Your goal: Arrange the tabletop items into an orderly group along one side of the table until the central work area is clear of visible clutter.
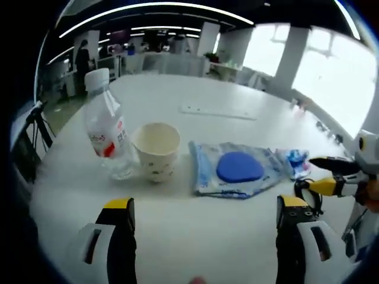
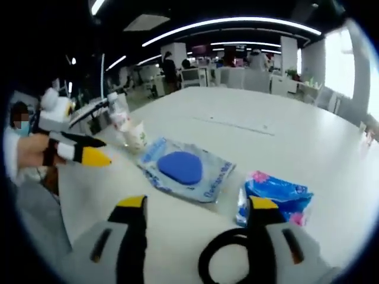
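Note:
On the white table (image 1: pixel 237 89) a clear water bottle (image 1: pixel 106 127) with a white cap and red label stands beside a white paper cup (image 1: pixel 157 148). To the cup's right lies a clear plastic pack holding a blue pad (image 1: pixel 237 168), and past it a small blue tissue pack (image 1: pixel 296 160). My left gripper (image 1: pixel 204 216) is open, hovering short of the cup and pack. In the right gripper view, my right gripper (image 2: pixel 198 216) is open, with the tissue pack (image 2: pixel 275 198) by its right jaw, the blue pad pack (image 2: pixel 183 168) ahead, and the cup (image 2: pixel 136 135) and bottle (image 2: pixel 118 115) farther left.
A thin seam strip (image 1: pixel 216 112) crosses the table's far half. The right gripper (image 1: pixel 331 177) enters the left gripper view from the right; the left gripper (image 2: pixel 80 151), held by a person's hand, enters the right gripper view. Chairs and desks stand beyond the table.

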